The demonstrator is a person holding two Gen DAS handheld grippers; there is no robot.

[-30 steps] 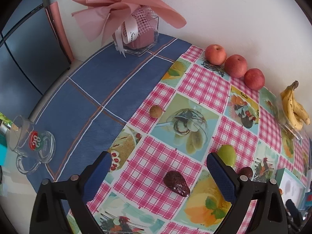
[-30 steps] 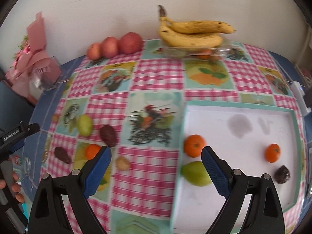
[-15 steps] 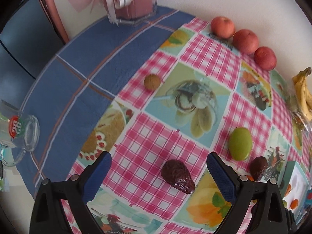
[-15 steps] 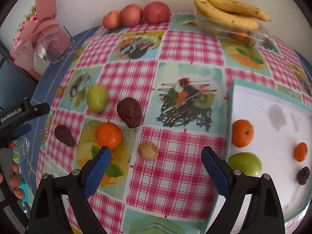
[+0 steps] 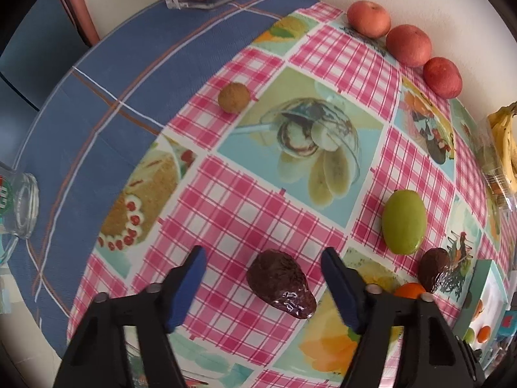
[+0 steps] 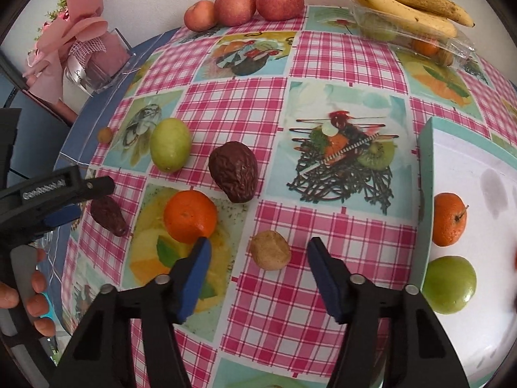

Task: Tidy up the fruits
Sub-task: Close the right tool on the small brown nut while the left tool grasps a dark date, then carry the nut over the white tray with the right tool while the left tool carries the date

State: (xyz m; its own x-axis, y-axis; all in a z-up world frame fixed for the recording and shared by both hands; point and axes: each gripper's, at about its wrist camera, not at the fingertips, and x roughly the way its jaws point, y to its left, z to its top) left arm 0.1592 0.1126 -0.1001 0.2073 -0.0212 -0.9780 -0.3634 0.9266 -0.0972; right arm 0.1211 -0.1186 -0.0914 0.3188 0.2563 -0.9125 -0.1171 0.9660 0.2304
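My left gripper (image 5: 263, 257) is open, low over the cloth, its jaws either side of a small dark wrinkled avocado (image 5: 280, 283). That avocado (image 6: 108, 215) and the left gripper (image 6: 69, 194) also show at the left of the right wrist view. My right gripper (image 6: 258, 247) is open with a small tan fruit (image 6: 270, 249) between its fingertips. An orange (image 6: 190, 216), a larger dark avocado (image 6: 234, 171) and a green fruit (image 6: 170, 145) lie loose nearby. The white tray (image 6: 426, 161) holds an orange (image 6: 448, 219) and a green fruit (image 6: 449, 285).
Three red apples (image 6: 245, 6) line the wall. Bananas (image 6: 410, 3) lie on a clear plastic box (image 6: 416, 37). A pink bouquet in a clear box (image 6: 93, 55) stands at the back left. A glass mug (image 5: 19, 203) sits on the blue cloth; a small brown fruit (image 5: 234, 98) lies at its border.
Both grippers have moved down and forward. The left one now has the small dark avocado between its jaws; the right one has the tan fruit. Both jaw gaps look narrower.
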